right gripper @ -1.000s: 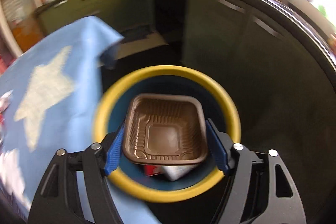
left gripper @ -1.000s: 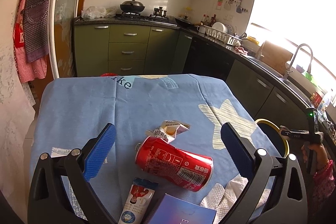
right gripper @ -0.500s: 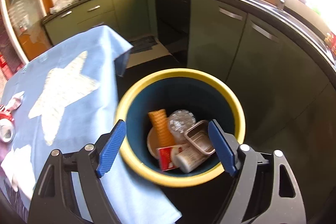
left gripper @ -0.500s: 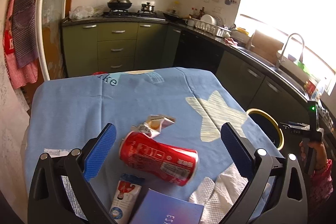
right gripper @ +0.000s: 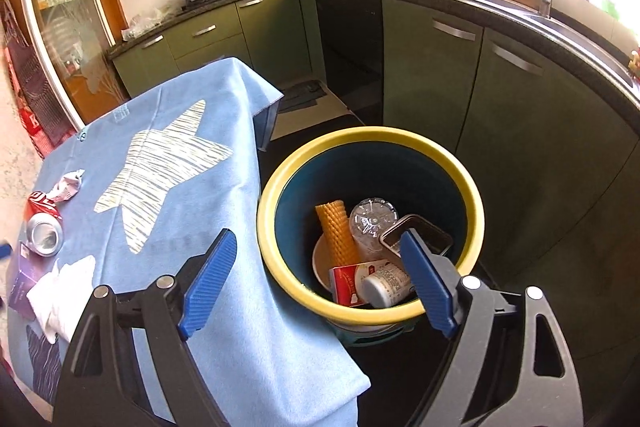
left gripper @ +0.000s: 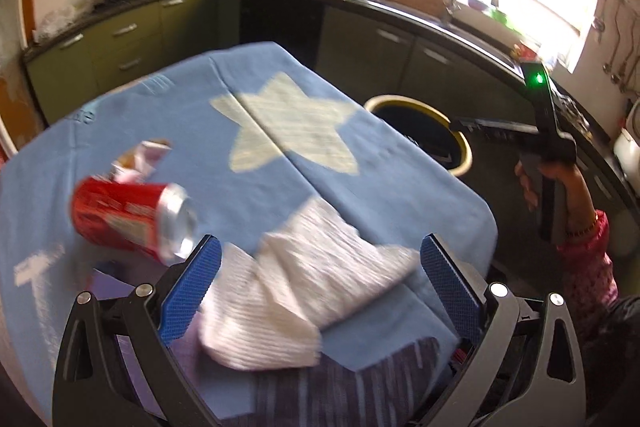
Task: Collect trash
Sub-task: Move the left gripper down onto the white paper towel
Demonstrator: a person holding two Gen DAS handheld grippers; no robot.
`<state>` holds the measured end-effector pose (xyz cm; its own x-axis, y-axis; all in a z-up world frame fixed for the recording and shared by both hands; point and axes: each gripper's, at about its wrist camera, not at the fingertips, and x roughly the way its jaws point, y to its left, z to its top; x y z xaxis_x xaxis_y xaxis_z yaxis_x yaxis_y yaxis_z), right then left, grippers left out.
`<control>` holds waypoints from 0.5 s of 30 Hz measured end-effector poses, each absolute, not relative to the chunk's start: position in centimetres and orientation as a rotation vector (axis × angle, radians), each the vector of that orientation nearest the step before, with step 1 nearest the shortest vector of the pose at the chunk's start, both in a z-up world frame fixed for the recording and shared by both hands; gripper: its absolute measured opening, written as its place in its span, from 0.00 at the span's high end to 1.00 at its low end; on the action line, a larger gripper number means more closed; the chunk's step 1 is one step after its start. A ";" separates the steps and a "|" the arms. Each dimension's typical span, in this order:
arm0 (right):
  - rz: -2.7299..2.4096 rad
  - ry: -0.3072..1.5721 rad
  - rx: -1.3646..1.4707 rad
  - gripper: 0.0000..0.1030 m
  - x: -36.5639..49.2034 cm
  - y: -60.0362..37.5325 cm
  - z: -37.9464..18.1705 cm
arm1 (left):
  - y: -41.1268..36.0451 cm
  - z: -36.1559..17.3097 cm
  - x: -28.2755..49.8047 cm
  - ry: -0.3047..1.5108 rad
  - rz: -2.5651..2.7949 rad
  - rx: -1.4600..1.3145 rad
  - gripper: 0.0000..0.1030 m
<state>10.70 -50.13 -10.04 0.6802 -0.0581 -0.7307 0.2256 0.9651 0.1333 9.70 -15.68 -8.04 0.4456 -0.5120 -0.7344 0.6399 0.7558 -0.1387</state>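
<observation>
Above the near edge of the blue star-printed tablecloth [left gripper: 280, 67], the left gripper [left gripper: 320, 283] hangs with jaws spread wide and empty, a crumpled white paper towel [left gripper: 304, 291] lying between them. Judging from this, the step in hand is taking that towel: lower squarely, pinch its thick middle fold, not the cloth beneath. Left of the towel lies a dented red soda can [left gripper: 128, 219], beyond it a crumpled wrapper [left gripper: 144, 155]. Right of the tablecloth, the right gripper [right gripper: 320, 279], also open and empty, hovers over the yellow-rimmed blue bin [right gripper: 280, 195] of discarded trash.
</observation>
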 end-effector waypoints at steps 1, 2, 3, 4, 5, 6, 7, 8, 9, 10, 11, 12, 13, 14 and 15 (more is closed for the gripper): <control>-0.153 0.808 0.225 0.23 10.5 -50.2 -10.2 | -16.4 -8.6 9.3 0.856 -0.721 0.176 0.05; -0.148 0.807 0.229 0.23 10.5 -50.2 -10.2 | -17.0 -9.1 9.0 0.868 -0.722 0.187 0.05; -0.142 0.806 0.236 0.23 10.3 -50.3 -10.4 | -17.6 -9.7 8.8 0.880 -0.718 0.194 0.05; -0.138 0.806 0.240 0.23 10.2 -50.4 -10.5 | -17.9 -10.2 8.9 0.888 -0.711 0.192 0.05; -0.132 0.806 0.247 0.23 10.1 -50.5 -10.7 | -18.1 -10.6 9.1 0.898 -0.697 0.188 0.05; -0.128 0.805 0.251 0.23 10.0 -50.6 -10.7 | -18.3 -11.0 9.4 0.909 -0.671 0.182 0.05; -0.122 0.801 0.258 0.23 9.8 -50.7 -10.9 | -18.4 -11.3 9.6 0.915 -0.651 0.179 0.05; -0.119 0.800 0.260 0.23 9.7 -50.8 -10.9 | -18.3 -11.7 10.1 0.922 -0.626 0.174 0.05; -0.114 0.799 0.266 0.23 9.5 -50.9 -11.0 | -18.3 -12.0 10.4 0.932 -0.596 0.167 0.05; -0.110 0.799 0.270 0.23 9.4 -51.0 -11.2 | -18.1 -12.2 10.9 0.942 -0.579 0.164 0.05; -0.109 0.800 0.273 0.23 9.4 -51.0 -11.3 | -18.0 -12.6 11.2 0.956 -0.557 0.161 0.05; -0.106 0.801 0.278 0.23 9.3 -51.2 -11.5 | -17.9 -12.8 11.4 0.965 -0.548 0.159 0.05; -0.104 0.801 0.283 0.23 9.3 -51.3 -11.6 | -18.0 -13.1 11.5 0.966 -0.527 0.174 0.05; -0.103 0.801 0.288 0.22 9.3 -51.4 -11.8 | -18.1 -13.2 11.5 0.965 -0.510 0.191 0.05; -0.101 0.801 0.296 0.22 9.2 -51.6 -11.9 | -18.3 -13.4 11.5 0.969 -0.500 0.202 0.05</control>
